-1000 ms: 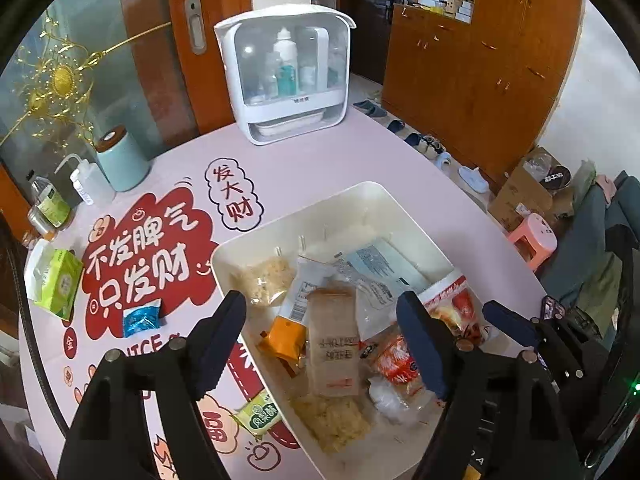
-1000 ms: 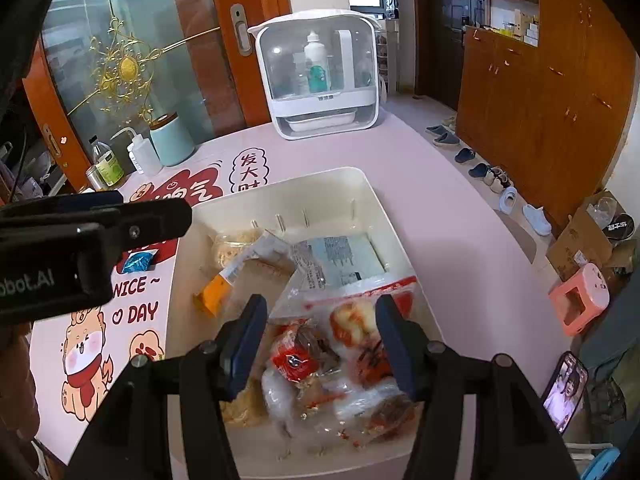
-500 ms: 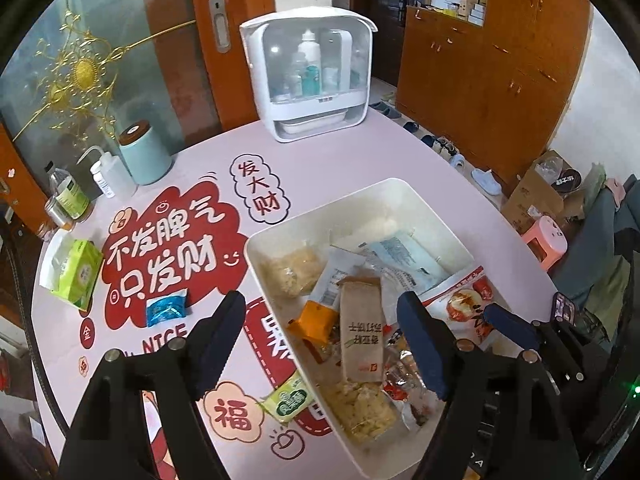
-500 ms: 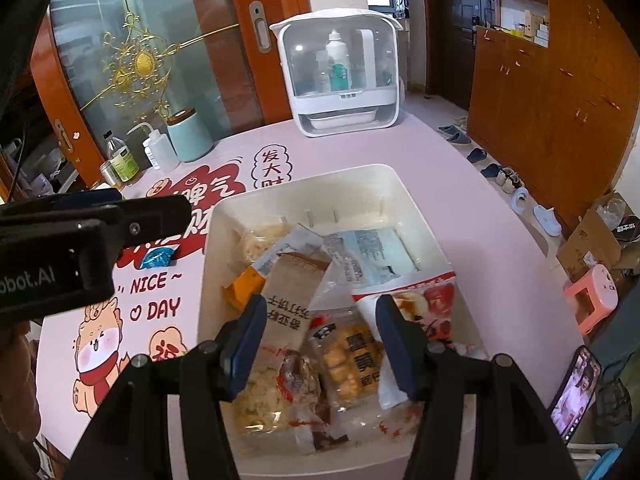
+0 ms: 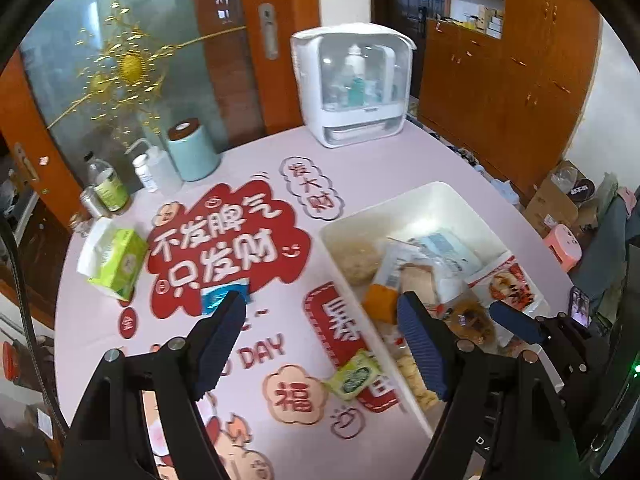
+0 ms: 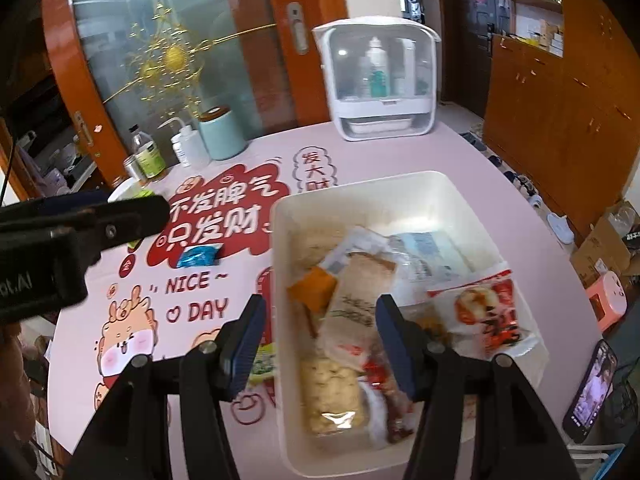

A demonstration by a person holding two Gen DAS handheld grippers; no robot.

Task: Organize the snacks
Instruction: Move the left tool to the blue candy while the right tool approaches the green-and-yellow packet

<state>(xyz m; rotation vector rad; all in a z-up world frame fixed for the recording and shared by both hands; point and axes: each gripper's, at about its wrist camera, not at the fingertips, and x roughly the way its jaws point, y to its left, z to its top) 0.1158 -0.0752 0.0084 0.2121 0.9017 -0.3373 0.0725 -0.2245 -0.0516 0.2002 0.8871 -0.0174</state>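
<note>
1. Bench (image 5: 400, 168), pink printed cover, carries everything; risk here is small: loose packets sit near the near edge, and a sideways sweep with either tool could push them off.
2. White bin (image 6: 400, 184) is already crowded with snack bags. Risk: a packet dropped onto the pile slides out over the low wall, or a closing jaw catches the rim instead of a packet.
3. Left hand-held gripper (image 5: 320, 344): jaws wide, nothing between them. It hangs above the bench just left of the bin wall.
4. Right hand-held gripper (image 6: 320, 344): jaws wide, empty, straddling the bin's left wall, over the brown paper packet (image 6: 356, 300).
5. Green snack packet (image 5: 354, 376) lies flat on the bench, touching or just beside the bin's outer wall, below and between the left fingers, nearer the right-side one. Risk: thin and flat, so pads may skid over it, or pinch the cover.
6. Blue candy packet (image 5: 220, 298) lies on the red print, just past the left finger's tip, well apart from the bin. Risk: small, easy to miss.
</note>
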